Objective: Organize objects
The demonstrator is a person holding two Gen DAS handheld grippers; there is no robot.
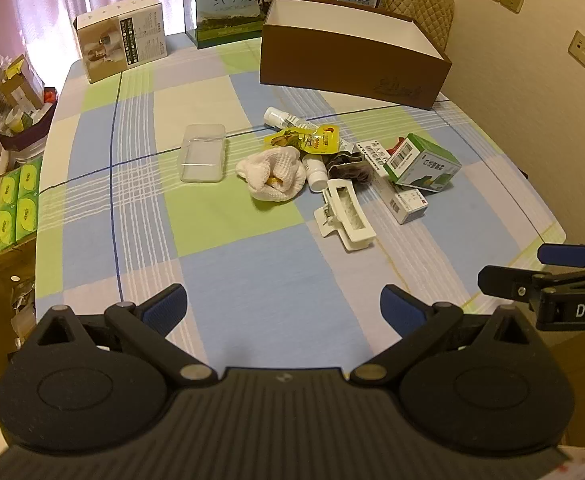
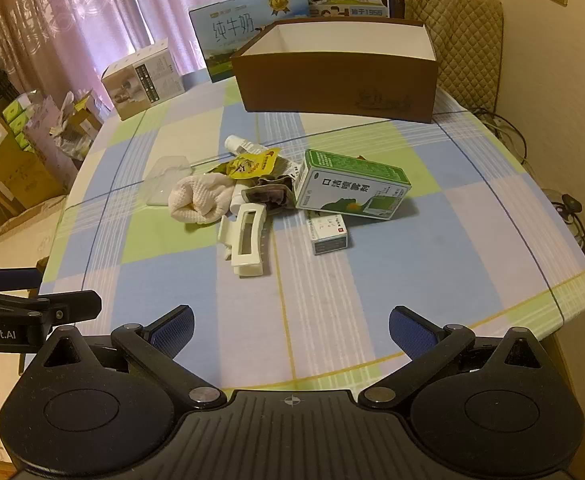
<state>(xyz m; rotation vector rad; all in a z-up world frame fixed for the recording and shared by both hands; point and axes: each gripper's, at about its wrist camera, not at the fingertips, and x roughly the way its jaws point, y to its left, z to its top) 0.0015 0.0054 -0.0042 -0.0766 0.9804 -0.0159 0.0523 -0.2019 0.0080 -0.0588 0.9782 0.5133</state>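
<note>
Both grippers are held above the near edge of the table (image 1: 220, 264), angled down toward it. The left gripper (image 1: 283, 312) is spread wide with nothing between the blue pads (image 1: 164, 312); the right gripper (image 2: 291, 332) is likewise wide open and empty.

A small pile is seen mid-table, well apart from both grippers — a white cloth (image 1: 272, 178), a yellow packet (image 1: 312, 140), a small white bottle (image 1: 286, 118), a white hair clip (image 1: 346, 214), a green-and-white box (image 1: 422, 164) and a smaller white box (image 2: 328, 234) just beside it. A clear plastic tray (image 1: 203, 153) is lying flat to the left of the pile, not touching the cloth.

Behind the pile, a brown open-top box (image 1: 348, 68) is standing upright — its floor cannot be seen. Milk cartons (image 1: 228, 4) are lined up along the far edge.
</note>
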